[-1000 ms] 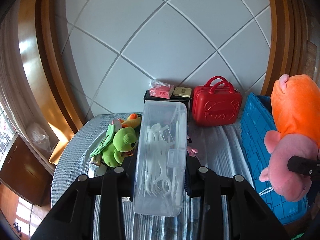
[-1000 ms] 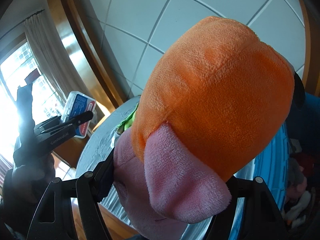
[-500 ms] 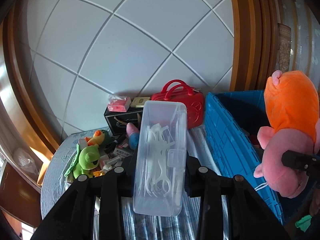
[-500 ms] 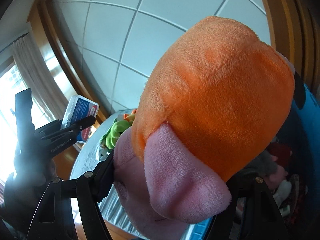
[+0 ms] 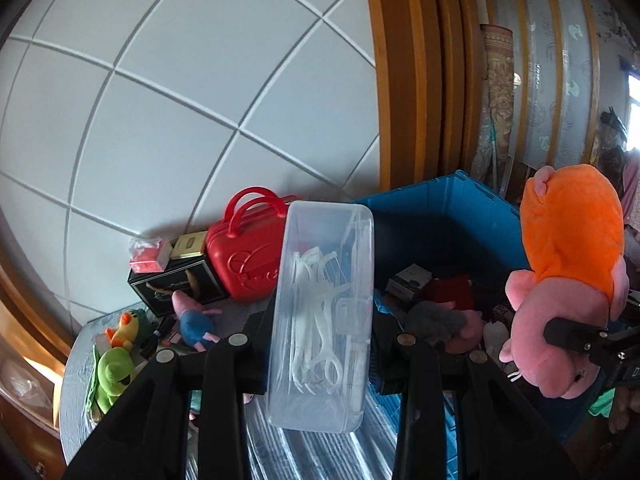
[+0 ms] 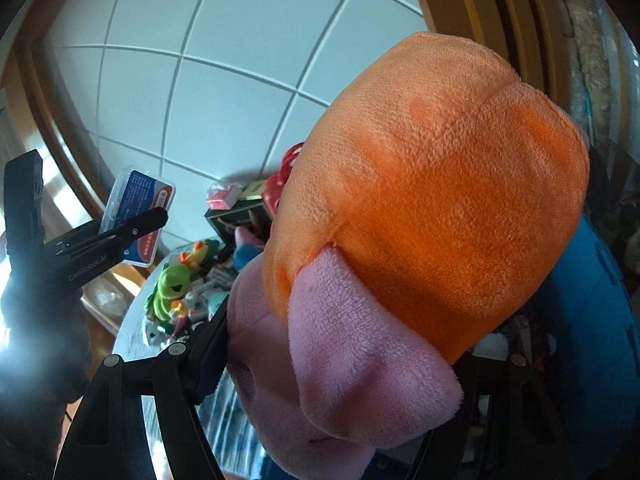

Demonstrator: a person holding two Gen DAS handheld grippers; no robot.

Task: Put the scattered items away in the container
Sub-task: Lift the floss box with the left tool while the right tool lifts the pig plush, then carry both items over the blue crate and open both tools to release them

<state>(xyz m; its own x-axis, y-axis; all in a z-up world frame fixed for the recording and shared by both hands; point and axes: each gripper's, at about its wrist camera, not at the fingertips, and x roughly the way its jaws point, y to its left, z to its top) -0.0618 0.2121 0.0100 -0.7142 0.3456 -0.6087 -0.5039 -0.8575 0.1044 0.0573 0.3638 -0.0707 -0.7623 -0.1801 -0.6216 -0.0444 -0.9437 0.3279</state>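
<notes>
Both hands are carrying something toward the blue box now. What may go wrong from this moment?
1. The clear floss-pick case sits upright in the left tongs, gripped only low on its smooth sides; it may slip or tip out before reaching the blue crate.
2. The pink and orange plush fills the right wrist view, so the drop spot is hidden.
3. The plush in the right tongs hangs near the left tongs' path; they might collide.

Daylit, fisheye-warped edges; window glare blows out right-wrist left side.

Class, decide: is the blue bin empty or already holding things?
Holding things. Inside the blue bin, soft toys and a small box lie on its floor.
</notes>
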